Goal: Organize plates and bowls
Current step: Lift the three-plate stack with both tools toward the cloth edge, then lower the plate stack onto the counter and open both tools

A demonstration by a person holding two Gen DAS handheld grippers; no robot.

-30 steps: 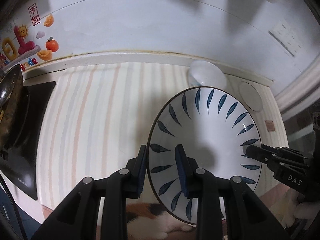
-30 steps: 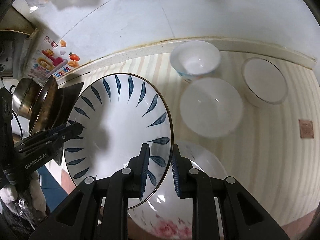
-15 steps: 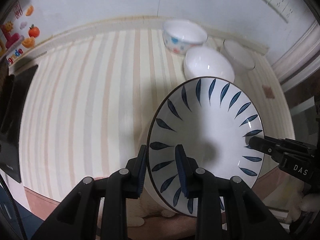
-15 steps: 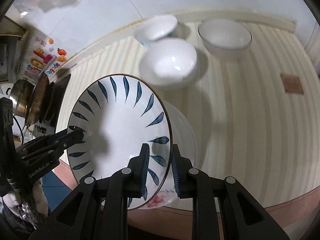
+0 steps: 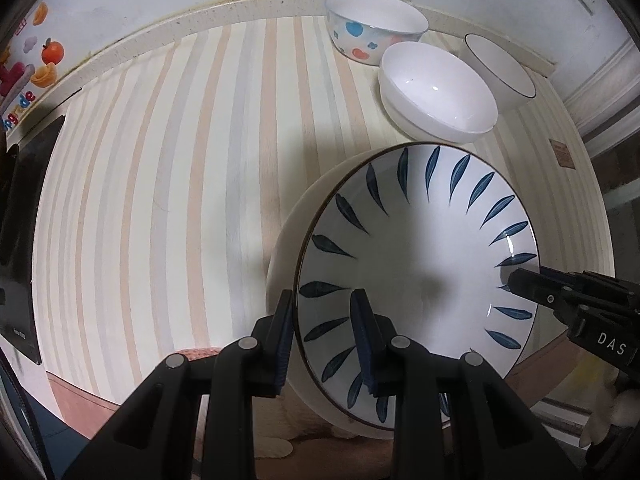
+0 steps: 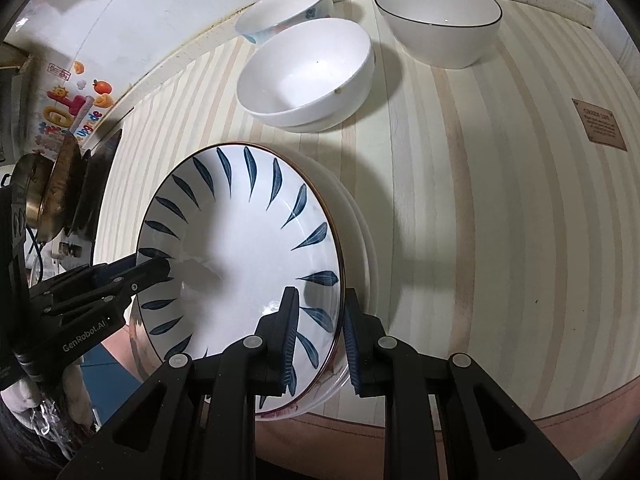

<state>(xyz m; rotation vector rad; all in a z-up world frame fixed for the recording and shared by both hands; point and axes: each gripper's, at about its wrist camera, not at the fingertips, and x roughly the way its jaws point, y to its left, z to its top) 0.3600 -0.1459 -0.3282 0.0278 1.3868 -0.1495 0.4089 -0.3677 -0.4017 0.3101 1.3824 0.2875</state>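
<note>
A white plate with blue leaf marks [image 5: 416, 264] [image 6: 240, 248] is held by both grippers at opposite rims. My left gripper [image 5: 322, 304] is shut on its left rim; it shows from the side in the right wrist view [image 6: 160, 268]. My right gripper [image 6: 320, 300] is shut on the right rim, and its tip [image 5: 516, 280] reaches in from the right in the left wrist view. The plate sits slightly tilted right over a stack of white plates [image 5: 288, 240] [image 6: 360, 248] near the table's front edge. Whether it rests on the stack I cannot tell.
Three bowls stand at the back: a patterned one [image 5: 372, 28] [image 6: 288, 8], a plain white stack [image 5: 436, 96] [image 6: 308, 72], a black-rimmed one [image 5: 500, 64] [image 6: 440, 20]. A black cooktop [image 5: 24, 240] and pan [image 6: 52, 184] sit at the left. The striped table [image 5: 180, 200] ends close in front.
Both grippers have sunk toward the table with the leaf plate and tipped further down. The plate now sits just over the white plate stack, and the bowls show larger.
</note>
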